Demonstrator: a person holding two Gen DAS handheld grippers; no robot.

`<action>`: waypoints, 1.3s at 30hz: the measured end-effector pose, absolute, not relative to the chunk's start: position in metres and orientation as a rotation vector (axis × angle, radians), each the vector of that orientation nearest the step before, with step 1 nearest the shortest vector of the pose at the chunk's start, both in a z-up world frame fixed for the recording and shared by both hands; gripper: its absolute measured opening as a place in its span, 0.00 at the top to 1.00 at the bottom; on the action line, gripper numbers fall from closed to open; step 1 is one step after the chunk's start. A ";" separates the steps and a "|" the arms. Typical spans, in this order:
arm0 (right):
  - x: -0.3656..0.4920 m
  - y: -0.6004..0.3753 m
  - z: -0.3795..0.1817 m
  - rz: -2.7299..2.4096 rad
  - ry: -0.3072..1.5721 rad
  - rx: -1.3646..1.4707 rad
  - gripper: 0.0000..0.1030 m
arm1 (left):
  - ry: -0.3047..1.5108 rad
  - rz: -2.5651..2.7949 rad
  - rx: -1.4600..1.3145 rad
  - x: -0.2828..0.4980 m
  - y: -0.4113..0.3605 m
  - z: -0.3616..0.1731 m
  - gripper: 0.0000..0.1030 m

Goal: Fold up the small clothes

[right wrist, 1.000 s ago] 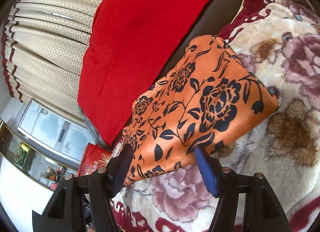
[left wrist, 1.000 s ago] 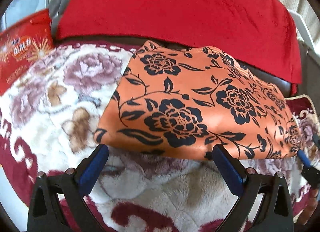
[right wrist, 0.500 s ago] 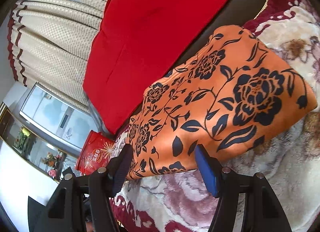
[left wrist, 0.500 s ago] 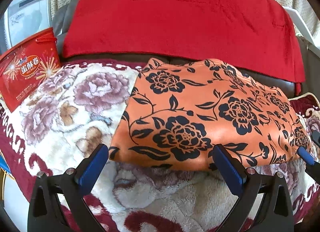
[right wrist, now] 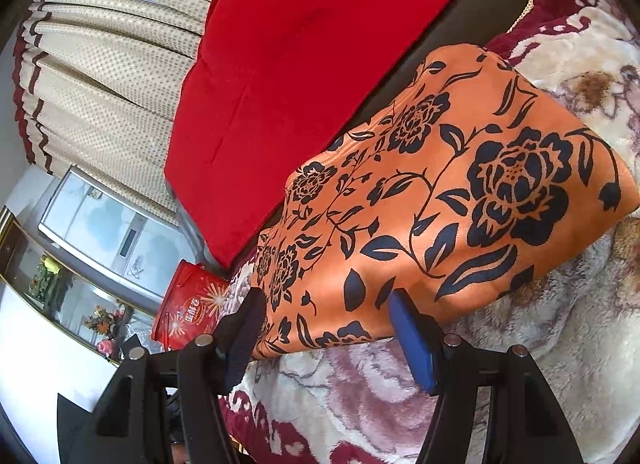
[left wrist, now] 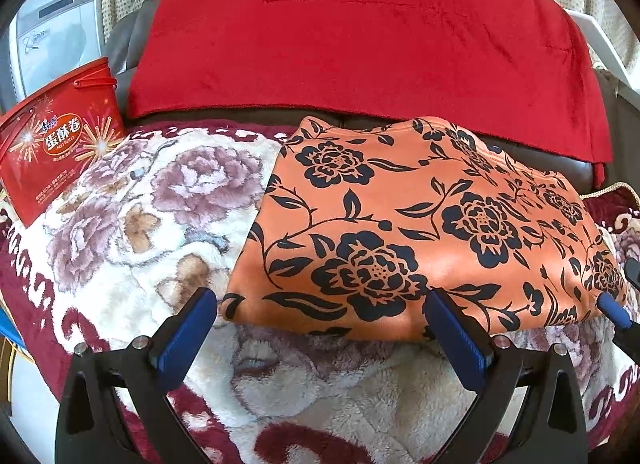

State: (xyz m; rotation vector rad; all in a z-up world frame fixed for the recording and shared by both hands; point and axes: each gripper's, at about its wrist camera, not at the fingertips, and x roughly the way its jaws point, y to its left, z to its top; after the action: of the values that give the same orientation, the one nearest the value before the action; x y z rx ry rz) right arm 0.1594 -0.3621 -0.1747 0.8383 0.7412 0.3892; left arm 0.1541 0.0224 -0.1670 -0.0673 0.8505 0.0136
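An orange garment with black flowers (left wrist: 420, 223) lies folded into a flat rectangle on a plush floral blanket (left wrist: 160, 215). It also shows in the right wrist view (right wrist: 460, 199). My left gripper (left wrist: 320, 308) is open and empty, just in front of the garment's near edge. My right gripper (right wrist: 326, 304) is open and empty, its jaws on either side of a corner of the garment without clamping it. One blue fingertip (left wrist: 612, 306) of the right gripper shows at the garment's right end in the left wrist view.
A red blanket (left wrist: 360, 31) drapes over the dark sofa back (left wrist: 520, 143) behind the garment. A red snack box (left wrist: 60, 143) stands at the blanket's left edge, also in the right wrist view (right wrist: 188, 312). Beige curtains (right wrist: 112, 63) hang behind.
Both grippers have drawn back a little from the garment, so more of the surroundings shows. The garment lies still, and both grippers stay open.
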 end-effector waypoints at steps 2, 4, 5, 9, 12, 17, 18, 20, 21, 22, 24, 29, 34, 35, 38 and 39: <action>0.159 -0.363 -0.174 0.389 0.739 0.839 0.34 | 0.851 0.014 -0.062 0.154 0.021 -0.167 0.00; 0.158 -0.363 -0.174 0.389 0.736 0.839 0.34 | 0.849 0.014 -0.060 0.154 0.021 -0.167 0.00; 0.158 -0.363 -0.173 0.389 0.735 0.838 0.34 | 0.849 0.014 -0.060 0.154 0.020 -0.167 0.00; 0.158 -0.361 -0.173 0.390 0.737 0.835 0.34 | 0.848 0.014 -0.058 0.154 0.021 -0.167 0.00; 0.158 -0.360 -0.172 0.392 0.736 0.833 0.34 | 0.846 0.013 -0.056 0.154 0.021 -0.167 0.00; 0.158 -0.361 -0.172 0.392 0.735 0.834 0.34 | 0.845 0.014 -0.056 0.154 0.022 -0.167 0.00; 0.158 -0.361 -0.173 0.394 0.736 0.834 0.34 | 0.844 0.015 -0.056 0.154 0.022 -0.166 0.00; 0.159 -0.360 -0.173 0.397 0.736 0.832 0.34 | 0.845 0.014 -0.057 0.154 0.021 -0.166 0.00; 0.159 -0.360 -0.173 0.397 0.736 0.831 0.34 | 0.845 0.013 -0.055 0.154 0.021 -0.166 0.00; 0.159 -0.361 -0.173 0.397 0.736 0.831 0.34 | 0.847 0.012 -0.054 0.154 0.021 -0.166 0.00; 0.159 -0.361 -0.173 0.398 0.737 0.833 0.34 | 0.854 0.007 -0.057 0.154 0.021 -0.167 0.00; 0.157 -0.364 -0.175 0.396 0.753 0.817 0.34 | 0.919 -0.055 -0.113 0.159 0.022 -0.175 0.00; 0.149 -0.380 -0.188 0.369 0.803 0.828 0.34 | 1.036 -0.180 -0.290 0.166 0.022 -0.191 0.00; 0.147 -0.384 -0.190 0.362 0.806 0.834 0.34 | 1.058 -0.198 -0.320 0.167 0.021 -0.195 0.00; 0.143 -0.399 -0.195 0.346 0.808 0.874 0.34 | 1.103 -0.219 -0.395 0.172 0.020 -0.204 0.00; 0.141 -0.402 -0.195 0.345 0.806 0.884 0.33 | 1.119 -0.223 -0.426 0.175 0.020 -0.208 0.00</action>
State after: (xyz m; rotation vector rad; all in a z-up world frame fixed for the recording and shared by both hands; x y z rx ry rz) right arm 0.1414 -0.4020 -0.1952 0.8839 0.8063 0.3448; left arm 0.1748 0.0201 -0.2078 -0.4261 1.1191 -0.2234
